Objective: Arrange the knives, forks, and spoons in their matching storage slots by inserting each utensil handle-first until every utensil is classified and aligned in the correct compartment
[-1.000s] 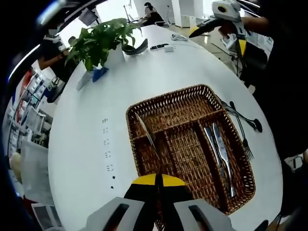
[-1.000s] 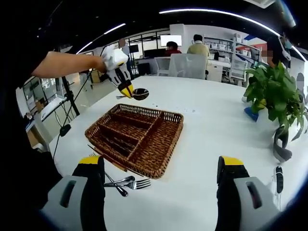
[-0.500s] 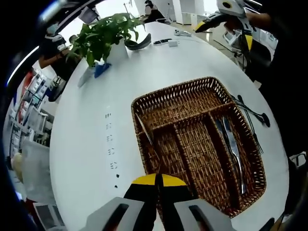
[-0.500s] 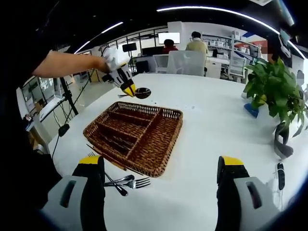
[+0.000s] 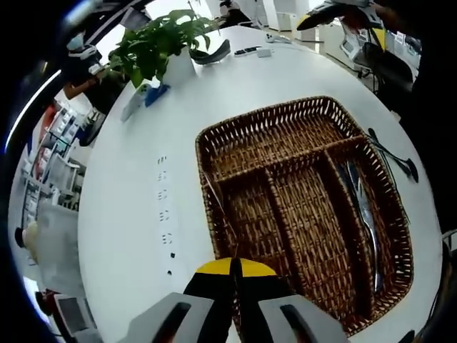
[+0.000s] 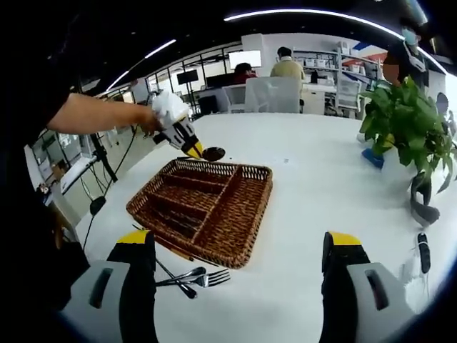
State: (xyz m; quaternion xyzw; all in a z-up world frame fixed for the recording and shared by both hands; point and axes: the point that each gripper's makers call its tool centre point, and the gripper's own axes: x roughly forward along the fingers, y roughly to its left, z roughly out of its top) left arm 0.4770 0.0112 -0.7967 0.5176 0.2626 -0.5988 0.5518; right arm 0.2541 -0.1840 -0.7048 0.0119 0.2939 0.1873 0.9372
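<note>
Left gripper [image 5: 234, 268] clamping spoon [image 6: 211, 153] over wicker tray [image 5: 300, 214], right gripper [image 6: 239, 282] spread wide

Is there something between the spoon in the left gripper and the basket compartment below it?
Nothing visible. The left gripper holds the spoon just above the far edge of the wicker basket, and the compartment beneath looks empty. Two knives lie in another slot.

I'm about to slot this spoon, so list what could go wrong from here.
The left gripper grips the spoon with its bowl pointing outward, so it may go in bowl-first, not handle-first. Held at the wicker tray's rim, the spoon could snag on the weave or a divider. It might also land in the slot holding the knives.
</note>
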